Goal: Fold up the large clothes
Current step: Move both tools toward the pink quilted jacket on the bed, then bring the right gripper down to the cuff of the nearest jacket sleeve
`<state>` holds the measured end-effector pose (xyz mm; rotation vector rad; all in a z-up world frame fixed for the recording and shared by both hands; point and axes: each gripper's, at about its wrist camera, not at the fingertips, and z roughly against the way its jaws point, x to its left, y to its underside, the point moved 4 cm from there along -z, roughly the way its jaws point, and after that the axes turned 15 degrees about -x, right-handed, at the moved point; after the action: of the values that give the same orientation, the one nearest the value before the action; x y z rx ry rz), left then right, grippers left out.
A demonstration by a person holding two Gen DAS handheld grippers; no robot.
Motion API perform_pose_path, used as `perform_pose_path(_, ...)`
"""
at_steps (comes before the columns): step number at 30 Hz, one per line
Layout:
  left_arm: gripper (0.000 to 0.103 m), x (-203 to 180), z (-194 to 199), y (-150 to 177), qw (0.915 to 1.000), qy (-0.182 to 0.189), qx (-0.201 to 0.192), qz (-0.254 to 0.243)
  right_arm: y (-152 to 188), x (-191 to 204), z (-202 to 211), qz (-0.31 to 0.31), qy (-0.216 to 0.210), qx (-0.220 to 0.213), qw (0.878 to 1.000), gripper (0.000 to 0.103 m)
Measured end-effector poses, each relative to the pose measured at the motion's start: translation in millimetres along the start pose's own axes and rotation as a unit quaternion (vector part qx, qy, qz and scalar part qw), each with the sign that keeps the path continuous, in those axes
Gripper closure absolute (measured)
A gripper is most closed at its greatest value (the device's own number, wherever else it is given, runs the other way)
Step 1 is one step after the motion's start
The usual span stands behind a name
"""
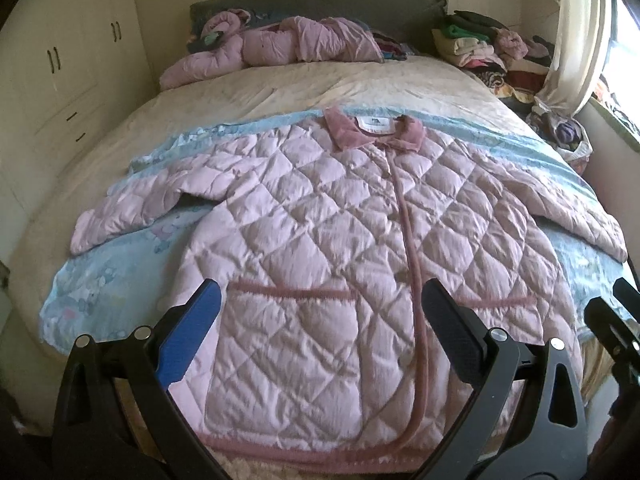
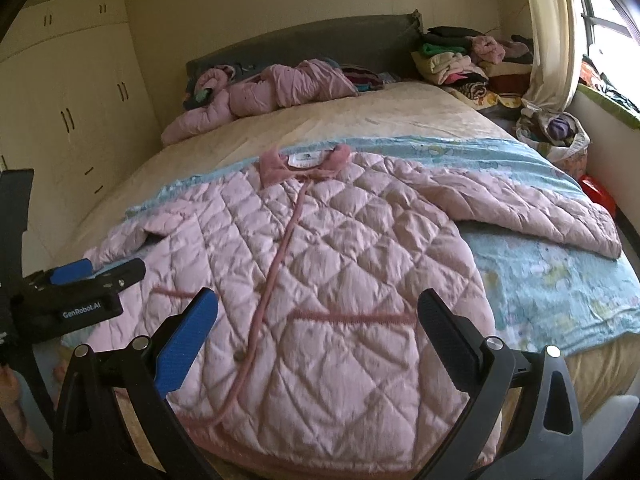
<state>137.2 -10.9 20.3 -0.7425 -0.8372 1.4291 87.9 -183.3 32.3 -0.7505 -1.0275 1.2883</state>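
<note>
Both hand-held grippers, left (image 1: 320, 300) and right (image 2: 318, 300), hover spread wide above the pink quilted jacket (image 1: 320, 216) lying flat on the bed (image 1: 304, 84).

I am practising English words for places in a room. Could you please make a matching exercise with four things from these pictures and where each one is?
Things:
1. quilted pink jacket
2. crumpled pink coat
3. stack of folded clothes
4. wardrobe

Places:
a. by the window
b. against the left wall
c. at the headboard
d. spread flat on the blue blanket

Pairs: 1-d, 2-c, 3-a, 4-b
</note>
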Motion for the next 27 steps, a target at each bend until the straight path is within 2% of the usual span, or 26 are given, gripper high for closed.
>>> perform_pose_path(16,0.009,8,-58,-80,0.9995,-0.016,-0.014,0.022,-83,-12,-52,-0.015,-0.012,-0.035,0.999,0.004)
perform_pose_path(24,0.009,15,-90,-131,0.9985,-0.034,-0.026,0.035,-131,-35,-79,-0.023,0.005,-0.052,0.998,0.004)
perform_pose_path(27,0.009,10,-100,-156,0.998,-0.046,-0.038,0.021,-151,-51,-87,-0.034,0.016,-0.063,0.997,0.004)
